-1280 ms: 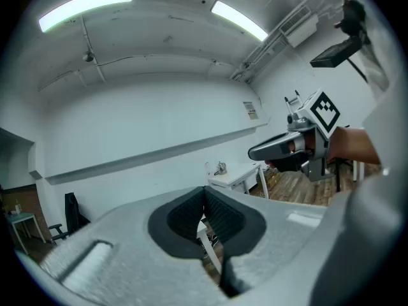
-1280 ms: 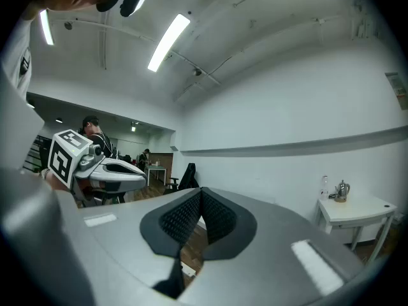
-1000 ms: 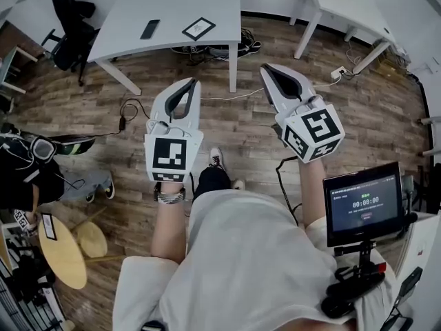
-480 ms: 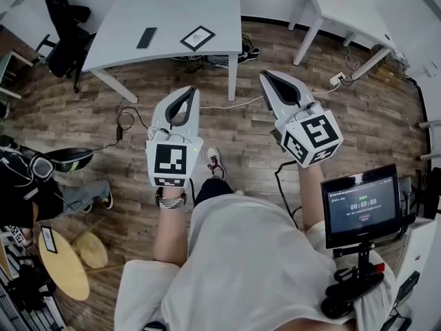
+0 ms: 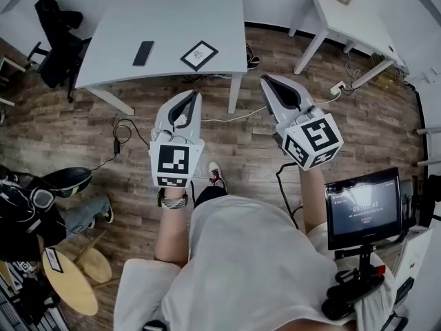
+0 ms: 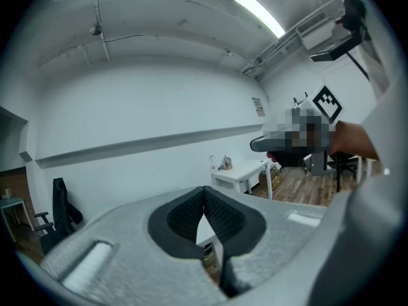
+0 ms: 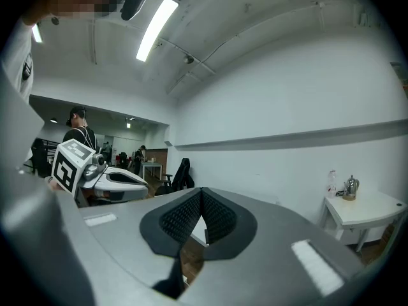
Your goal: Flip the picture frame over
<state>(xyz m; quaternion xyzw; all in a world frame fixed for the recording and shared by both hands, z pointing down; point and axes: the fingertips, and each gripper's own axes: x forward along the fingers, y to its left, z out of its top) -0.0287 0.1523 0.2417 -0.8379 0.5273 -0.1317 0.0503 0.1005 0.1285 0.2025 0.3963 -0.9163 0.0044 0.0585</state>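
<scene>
Head view: the picture frame lies flat on the grey table, close to the near edge and toward the near right corner. It sits askew, with one corner toward that edge. Its longer side appears to run from near left to far right. A phone lies to its left, apart from it. The left gripper and right gripper are held out side by side over the wooden floor, short of the table and touching nothing. A chair draped in dark cloth stands at the table's left end. A monitor is at lower right.

Left gripper view: pads pressed together, nothing between them. The gripper is aimed about level at a white wall and a white side table.

Right gripper view: jaws likewise closed and empty. The side table carries a kettle.
</scene>
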